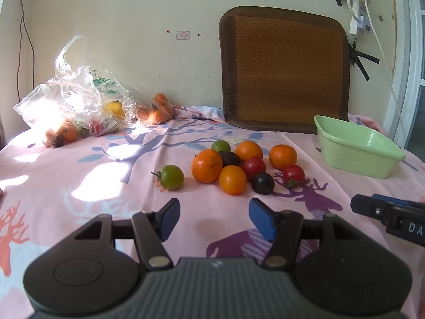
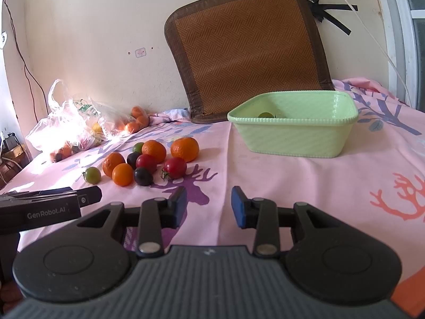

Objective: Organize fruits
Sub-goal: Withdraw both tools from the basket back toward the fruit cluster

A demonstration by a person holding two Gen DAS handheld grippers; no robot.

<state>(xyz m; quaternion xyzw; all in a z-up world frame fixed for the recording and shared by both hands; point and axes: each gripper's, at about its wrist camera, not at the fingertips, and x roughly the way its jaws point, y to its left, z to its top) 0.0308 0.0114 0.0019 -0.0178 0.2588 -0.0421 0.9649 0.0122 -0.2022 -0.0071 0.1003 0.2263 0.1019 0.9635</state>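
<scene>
While sunlight is falling across the pink printed cloth (image 1: 79,164) under a cream wall (image 1: 132,26), the fruit cluster (image 1: 233,164) is lying at 12 o'clock of the empty, spread left tool (image 1: 213,219), the green basket (image 2: 292,135) is running its length side to side, and the right tool (image 2: 208,204) is gaping empty.

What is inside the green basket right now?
In the green basket, one round greenish fruit peeks above the near rim. The near wall hides the floor, so anything else inside can't be seen.
</scene>
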